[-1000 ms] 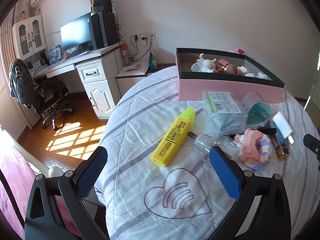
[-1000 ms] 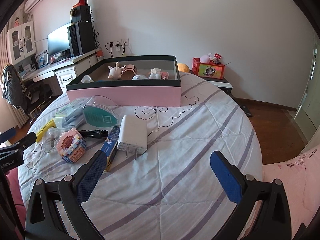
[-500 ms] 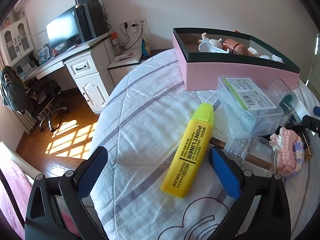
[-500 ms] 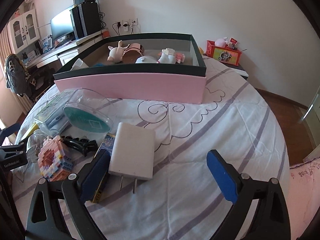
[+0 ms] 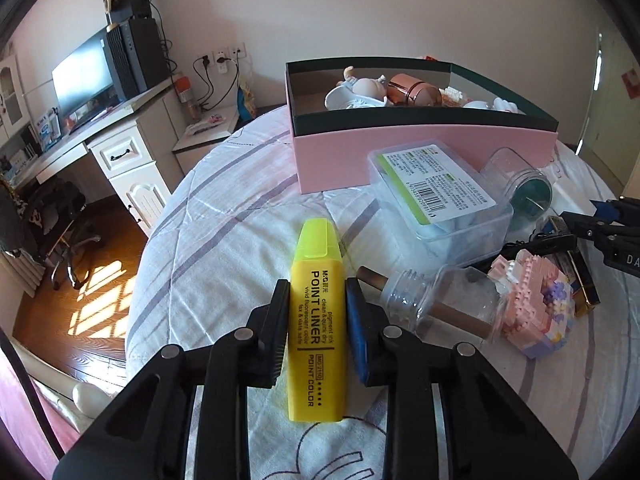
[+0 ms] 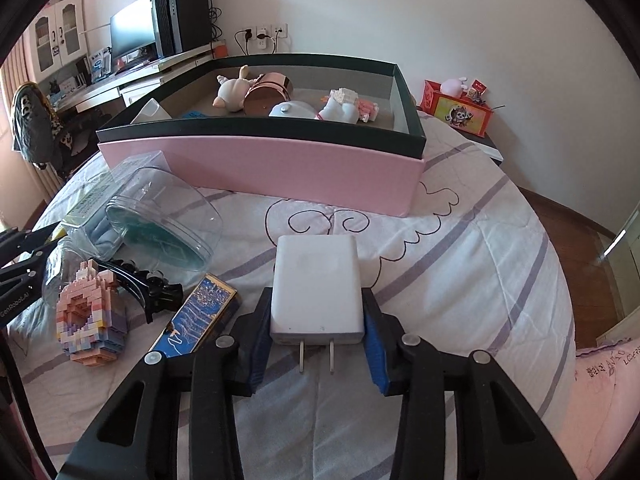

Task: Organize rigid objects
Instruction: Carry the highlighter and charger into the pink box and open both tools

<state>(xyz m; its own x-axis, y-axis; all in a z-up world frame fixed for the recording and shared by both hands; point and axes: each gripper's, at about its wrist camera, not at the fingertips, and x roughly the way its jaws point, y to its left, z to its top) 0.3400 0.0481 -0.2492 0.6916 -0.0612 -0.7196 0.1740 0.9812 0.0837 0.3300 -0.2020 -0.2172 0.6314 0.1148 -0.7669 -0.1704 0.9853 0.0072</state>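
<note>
**Ana:** Yellow plastic is what changed on the left side. A second ago the left gripper (image 5: pixel 317 324) hung wide open, well short of the yellow highlighter (image 5: pixel 317 320); now both pads press the barrel's flanks, clenched on it, with the cap pointing toward the pink box (image 5: pixel 424 152).

**Ben:** And the other hand?

**Ana:** Same story. The right gripper (image 6: pixel 318 330) was spread open with the white charger (image 6: pixel 316 286) lying ahead of it. Now its blue pads sit against the charger's two sides at the end nearest the camera, the prongs sticking out between the fingers, away from the pink box.

**Ben:** Lifted yet?

**Ana:** Hard to say; both items look as if they rest on the striped quilt (image 6: pixel 460 280), but the fisheye does not let me judge a small gap.

**Ben:** So what does it mean for the tidying?

**Ana:** I'd judge both grasps made and the carry to come. The pink box already holds figurines and a copper tin. In front of the pink box, on the highlighter's side, the clear lidded container (image 5: pixel 436 196), the glass bottle (image 5: pixel 444 304), the block toy (image 5: pixel 536 308) and the blue-and-gold case (image 6: pixel 200 316) wait their turn.
</note>
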